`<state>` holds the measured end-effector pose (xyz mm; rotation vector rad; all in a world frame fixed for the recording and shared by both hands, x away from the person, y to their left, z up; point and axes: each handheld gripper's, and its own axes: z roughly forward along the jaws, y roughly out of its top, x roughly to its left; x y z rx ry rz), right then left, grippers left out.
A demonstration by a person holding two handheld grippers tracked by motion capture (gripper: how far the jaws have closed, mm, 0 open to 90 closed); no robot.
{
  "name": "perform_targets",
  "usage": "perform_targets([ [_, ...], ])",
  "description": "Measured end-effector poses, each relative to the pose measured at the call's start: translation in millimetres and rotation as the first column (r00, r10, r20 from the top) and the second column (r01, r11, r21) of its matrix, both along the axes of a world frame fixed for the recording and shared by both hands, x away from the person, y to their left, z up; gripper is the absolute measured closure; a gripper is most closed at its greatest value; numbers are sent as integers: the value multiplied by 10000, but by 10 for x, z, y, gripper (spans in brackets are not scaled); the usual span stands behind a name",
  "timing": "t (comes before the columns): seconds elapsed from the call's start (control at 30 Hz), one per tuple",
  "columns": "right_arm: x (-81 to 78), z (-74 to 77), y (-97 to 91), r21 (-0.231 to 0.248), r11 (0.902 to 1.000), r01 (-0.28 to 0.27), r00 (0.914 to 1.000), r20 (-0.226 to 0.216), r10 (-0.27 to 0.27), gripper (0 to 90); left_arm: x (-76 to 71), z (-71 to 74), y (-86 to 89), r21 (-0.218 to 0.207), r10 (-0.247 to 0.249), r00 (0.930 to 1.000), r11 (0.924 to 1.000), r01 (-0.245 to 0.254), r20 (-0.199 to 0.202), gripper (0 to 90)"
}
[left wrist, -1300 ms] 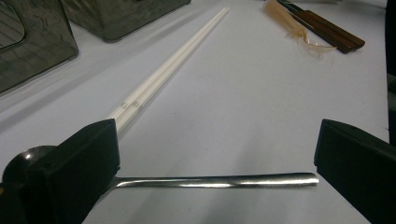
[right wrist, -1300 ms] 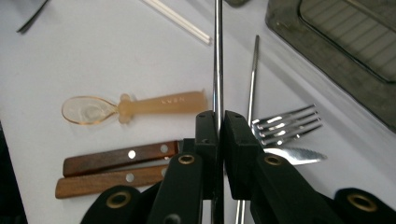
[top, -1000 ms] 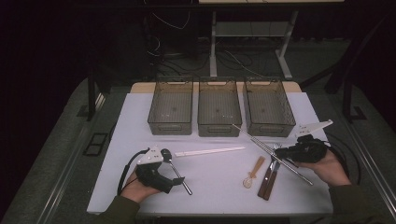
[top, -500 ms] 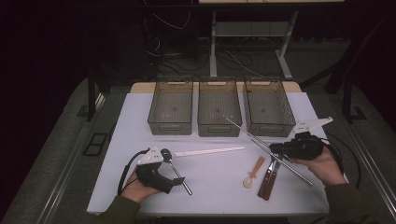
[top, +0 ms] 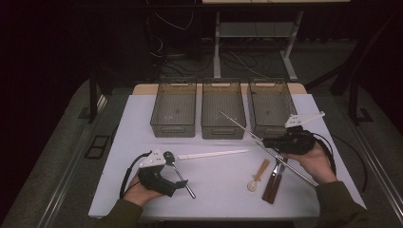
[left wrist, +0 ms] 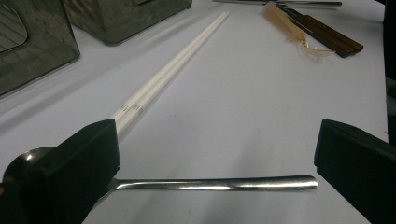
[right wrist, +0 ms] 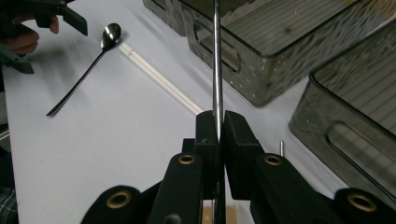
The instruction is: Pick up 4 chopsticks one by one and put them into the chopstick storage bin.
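Note:
My right gripper (top: 267, 141) is shut on a pair of long metal chopsticks (top: 242, 126). They slant from in front of the middle basket (top: 223, 108) back past my right hand. In the right gripper view the pads (right wrist: 208, 133) pinch a metal rod (right wrist: 216, 56) that points at the baskets. My left gripper (top: 183, 183) rests at the front left, open. Its jaws stand wide to either side of a metal spoon (left wrist: 215, 183) that lies on the table without touching the pads. White chopsticks (top: 214, 154) lie in the middle of the table.
Three grey baskets stand in a row at the back, left (top: 174, 107) and right (top: 271, 104) of the middle one. A wooden spoon (top: 259, 173) and dark wood-handled utensils (top: 273, 183) lie at the front right. The white table (top: 142, 114) ends close behind the baskets.
My right gripper has moved left and away from the person, slightly upward, carrying the metal chopsticks. Their far tip now sits in front of the middle basket. The left gripper has stayed put.

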<state>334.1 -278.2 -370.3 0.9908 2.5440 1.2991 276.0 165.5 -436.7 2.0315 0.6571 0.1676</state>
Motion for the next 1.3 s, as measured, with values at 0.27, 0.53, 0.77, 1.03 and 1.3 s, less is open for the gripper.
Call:
perform_targets([
  [0.27, 103, 14, 259, -23, 10000, 67, 10000, -29, -67, 851, 0, 6, 3, -77, -11, 10000, 10000, 11, -11, 0],
  [0.53, 209, 64, 492, -167, 9998, 129, 9999, 35, -128, 851, 0, 5, -1, -82, -5, 10000, 10000, 5, -1, 0],
  [0.77, 315, 126, 684, -398, 9991, 138, 9999, 100, -134, 851, -2, 8, -3, -146, 48, 10000, 9999, -48, -5, 0],
  [1.03, 428, 210, 905, -361, 9990, 253, 9997, 71, -250, 851, -6, 9, -10, -84, 2, 10000, 10000, -2, 42, 0],
  [1.3, 568, 268, 1167, -670, 9975, 223, 9997, 86, -218, 850, -2, 4, -21, -156, -53, 10000, 9999, 54, 37, 0],
])
